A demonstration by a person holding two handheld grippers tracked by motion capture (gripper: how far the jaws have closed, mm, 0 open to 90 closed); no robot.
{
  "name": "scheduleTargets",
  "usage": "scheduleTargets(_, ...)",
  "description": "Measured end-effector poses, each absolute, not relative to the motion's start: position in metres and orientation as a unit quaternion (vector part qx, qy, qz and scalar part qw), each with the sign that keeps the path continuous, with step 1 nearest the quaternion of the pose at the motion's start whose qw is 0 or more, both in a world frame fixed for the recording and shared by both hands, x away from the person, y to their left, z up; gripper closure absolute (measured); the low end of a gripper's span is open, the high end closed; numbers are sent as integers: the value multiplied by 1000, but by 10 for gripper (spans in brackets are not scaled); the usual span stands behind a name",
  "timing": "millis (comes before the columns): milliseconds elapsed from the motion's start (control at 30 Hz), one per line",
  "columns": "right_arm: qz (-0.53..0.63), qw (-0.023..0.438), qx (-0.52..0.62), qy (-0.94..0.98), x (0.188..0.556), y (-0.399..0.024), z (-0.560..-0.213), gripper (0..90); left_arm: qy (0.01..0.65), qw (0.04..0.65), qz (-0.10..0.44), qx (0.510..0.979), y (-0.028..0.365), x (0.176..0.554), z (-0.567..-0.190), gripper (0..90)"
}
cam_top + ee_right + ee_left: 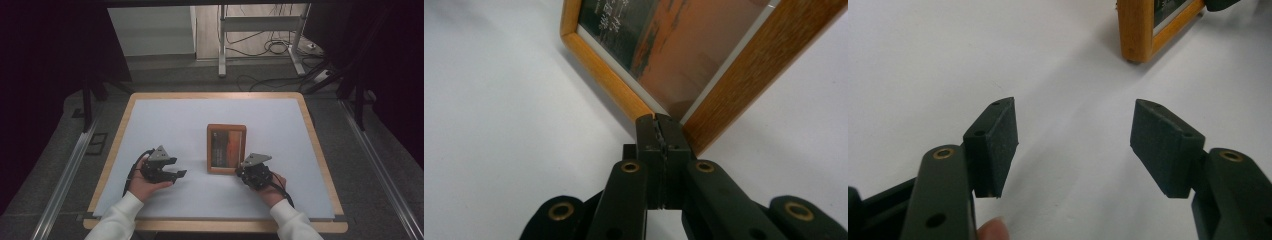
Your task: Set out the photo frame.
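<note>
I am holding my right hand-held gripper (660, 131) squeezed tight with nothing in it, its tip right at the near corner of the wooden picture frame (684, 55) lying flat on the bench (170, 125). My left hand-held gripper (1073, 145) is sitting wide open and empty, with the frame far ahead.

We are looking down and forward over the table (165, 120) from above. Both gripper views are skimming close to it, sharing the picture frame (226, 148) (1140, 30) (724, 75) toward twelve o'clock.
</note>
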State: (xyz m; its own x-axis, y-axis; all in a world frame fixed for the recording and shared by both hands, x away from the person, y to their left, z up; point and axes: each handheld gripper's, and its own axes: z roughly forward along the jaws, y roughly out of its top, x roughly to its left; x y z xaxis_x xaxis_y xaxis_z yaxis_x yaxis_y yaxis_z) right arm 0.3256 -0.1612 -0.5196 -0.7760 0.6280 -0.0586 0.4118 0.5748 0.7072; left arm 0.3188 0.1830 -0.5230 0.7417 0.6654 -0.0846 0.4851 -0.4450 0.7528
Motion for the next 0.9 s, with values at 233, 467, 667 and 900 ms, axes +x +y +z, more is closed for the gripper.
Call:
scheduleTargets(233,352,156,299,873,326,-162,-520,900,341,401,112,843,183,319,-523,350)
scheduleTargets(467,361,153,291,873,322,-161,-519,900,341,400,113,843,183,319,-523,350)
scheduleTargets(667,374,156,290,867,318,-166,-512,900,341,401,115,843,184,319,-523,350)
scheduleTargets(900,394,152,299,856,315,-182,-507,829,341,402,116,842,184,318,-522,350)
